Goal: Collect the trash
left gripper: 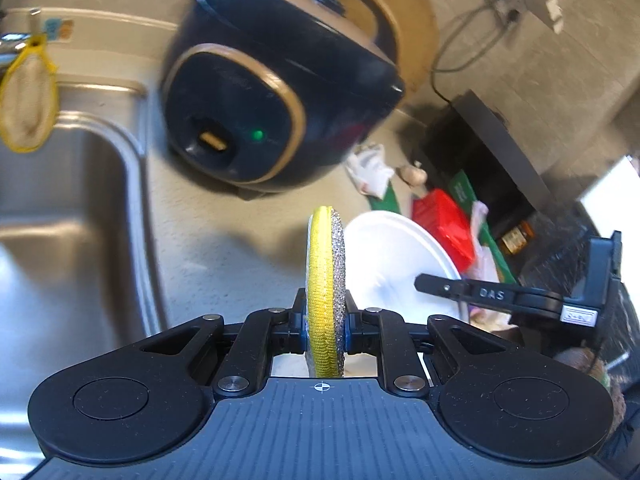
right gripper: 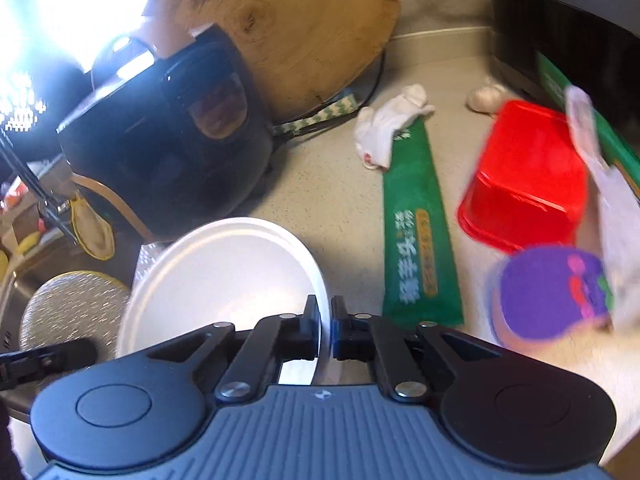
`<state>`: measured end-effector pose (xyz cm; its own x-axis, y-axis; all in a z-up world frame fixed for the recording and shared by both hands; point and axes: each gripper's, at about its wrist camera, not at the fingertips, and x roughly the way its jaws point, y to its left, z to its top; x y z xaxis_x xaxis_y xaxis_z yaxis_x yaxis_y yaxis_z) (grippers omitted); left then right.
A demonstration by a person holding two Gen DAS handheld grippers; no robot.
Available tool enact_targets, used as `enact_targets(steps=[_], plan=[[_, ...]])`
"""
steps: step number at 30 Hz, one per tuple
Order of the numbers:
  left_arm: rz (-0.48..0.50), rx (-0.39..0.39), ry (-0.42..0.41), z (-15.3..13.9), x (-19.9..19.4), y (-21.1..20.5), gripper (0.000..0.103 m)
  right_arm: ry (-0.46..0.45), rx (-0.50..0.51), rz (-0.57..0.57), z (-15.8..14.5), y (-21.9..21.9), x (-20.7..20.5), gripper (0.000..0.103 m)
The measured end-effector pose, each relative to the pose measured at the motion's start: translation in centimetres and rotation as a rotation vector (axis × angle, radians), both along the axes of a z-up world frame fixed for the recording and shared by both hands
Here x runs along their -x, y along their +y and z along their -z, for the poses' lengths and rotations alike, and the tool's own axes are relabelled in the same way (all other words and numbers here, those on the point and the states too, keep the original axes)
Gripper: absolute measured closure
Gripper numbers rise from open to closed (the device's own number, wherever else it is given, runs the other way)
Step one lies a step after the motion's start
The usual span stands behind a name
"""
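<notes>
A: Right tongs are pinching the rim of the white bowl, jaws pressed onto that thin edge at about four o'clock on it.

B: Foam by the look of it, I'd say: very light, stiff but easy to crack. The rim is the sensible hold.

A: Left tongs grip the sponge edge-on, yellow face left, silver scrub face right.

B: Soft and springy, so no slip there.

A: More trash on the counter: green wrapper at twelve o'clock of the right tongs, crumpled tissue beyond it, red tub at two o'clock.

B: The wrapper looks slick and flat; better to pinch an end.
</notes>
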<state>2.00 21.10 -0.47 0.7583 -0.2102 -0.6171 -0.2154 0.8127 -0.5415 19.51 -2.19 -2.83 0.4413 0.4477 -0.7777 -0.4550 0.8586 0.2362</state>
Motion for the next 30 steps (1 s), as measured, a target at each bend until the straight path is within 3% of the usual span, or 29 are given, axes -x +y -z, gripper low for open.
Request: enact_targets(steps=[9,18,21,24,27,30], plan=[[0.282,0.0,-0.025,-0.5,-4.1,-4.2,0.085,-0.018,-0.096,0.293,-2.5,-8.3,4.3,0.098],[0.662,0.009,-0.02,-0.2,-7.6,-16.0,0.085,-0.1,-0.028,0.686,-3.9,-20.7,10.8,0.098],[0.801,-0.026,0.018,1.0,-8.3,-22.0,0.084,-0.097,0.061,0.833,-1.8,-25.5,12.4,0.098],[0.924,-0.059,0.072,2.9,-9.4,-28.0,0.084,-0.039,0.119,0.958,2.2,-30.1,13.7,0.098],[0.985,-0.091,0.122,5.7,-11.5,-33.1,0.083,0.061,0.143,1.041,8.3,-34.0,14.6,0.098],[0.994,-0.188,0.194,9.0,-13.9,-37.2,0.082,0.187,0.111,1.067,14.9,-36.7,14.7,0.093]])
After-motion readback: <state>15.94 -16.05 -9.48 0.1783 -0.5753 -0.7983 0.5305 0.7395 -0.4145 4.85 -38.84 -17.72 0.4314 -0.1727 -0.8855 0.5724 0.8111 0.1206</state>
